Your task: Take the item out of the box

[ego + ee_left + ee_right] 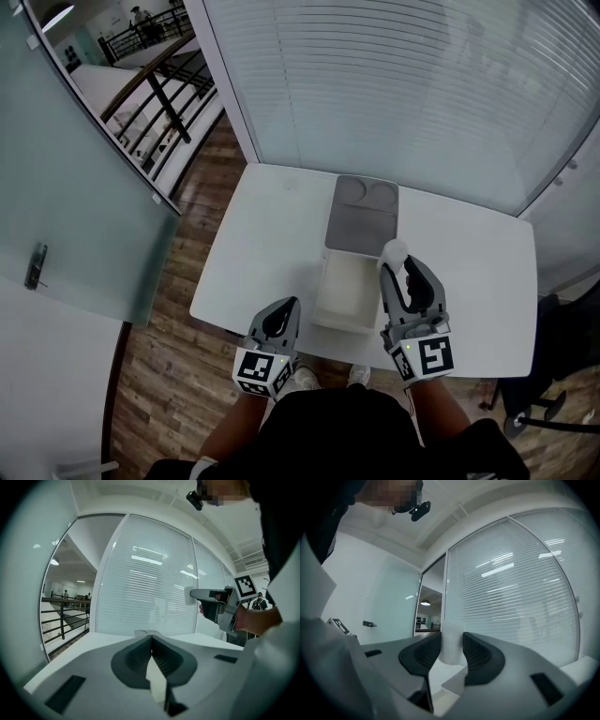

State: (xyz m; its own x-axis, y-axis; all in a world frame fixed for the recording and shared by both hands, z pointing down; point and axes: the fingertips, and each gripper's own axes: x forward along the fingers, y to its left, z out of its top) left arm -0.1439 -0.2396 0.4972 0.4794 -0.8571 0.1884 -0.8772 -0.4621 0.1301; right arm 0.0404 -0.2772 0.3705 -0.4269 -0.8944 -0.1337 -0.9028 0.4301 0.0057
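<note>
Stands at the near edge of a white surface (pixel 253 262), a pair of tongs in each hand. Grips a small white cylindrical item (pixel 395 250) in the right tongs (pixel 397 266): pads pressed on its two sides, jaws part-way apart to match its width. Holds the item up in the air, out of the box (pixel 349 292), and, going by the head view, over the box's right rim about where tray meets lid. Shows in the right gripper view as a pale upright cylinder (pixel 451 645) pinched between the dark pads (pixel 427 654), slatted blinds (pixel 520 588) behind. Shows again in the left gripper view, high at the right, item (pixel 188 596) sticking out past the right tongs (pixel 196 595) against the same blinds. Keeps the left tongs (pixel 290 305) low at the near edge of the surface, just left of the box, tips pointing far. Left tongs (pixel 151 637) closed tip to tip, nothing between them. Box open in the middle of the surface: shallow white tray on the near side, grey lid (pixel 364 217) with two round recesses laid back flat on the far side. Beyond the surface, blinds (pixel 403 84) across the far wall; at left a frosted glass door (pixel 66 197), a dark railing (pixel 159 103) and wood floor (pixel 178 375).
</note>
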